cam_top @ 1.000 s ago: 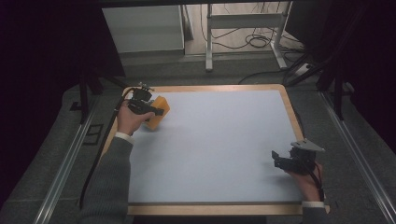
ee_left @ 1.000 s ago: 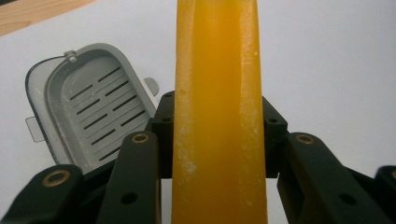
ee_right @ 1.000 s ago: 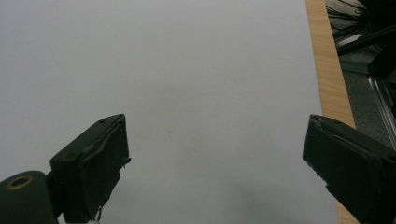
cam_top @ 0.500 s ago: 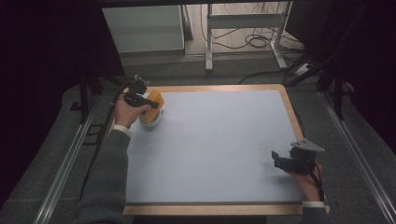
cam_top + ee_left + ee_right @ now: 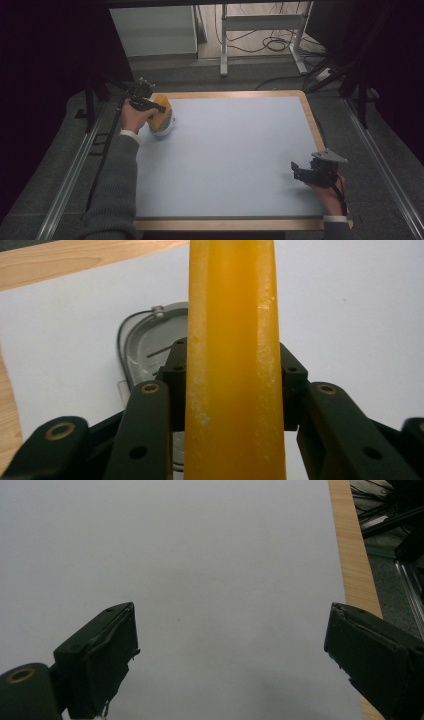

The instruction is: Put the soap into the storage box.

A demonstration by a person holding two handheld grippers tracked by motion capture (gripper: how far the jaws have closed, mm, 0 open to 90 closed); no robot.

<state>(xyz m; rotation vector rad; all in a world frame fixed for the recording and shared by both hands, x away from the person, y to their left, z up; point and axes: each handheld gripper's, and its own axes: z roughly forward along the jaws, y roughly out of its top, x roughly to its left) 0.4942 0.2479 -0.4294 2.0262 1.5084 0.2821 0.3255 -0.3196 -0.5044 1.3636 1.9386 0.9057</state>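
Left gripper [image 5: 157, 111], clamping orange block [image 5: 232, 360], shifted toward table's far-left corner.

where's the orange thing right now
The orange thing is at the table's far left corner in the high view, clamped in the left gripper just above a grey lidded dish on the white mat.

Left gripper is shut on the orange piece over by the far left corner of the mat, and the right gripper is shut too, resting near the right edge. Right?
Not quite: the right gripper is open, its jaws standing wide apart over bare mat in the right gripper view. The left gripper is indeed shut on the orange piece.
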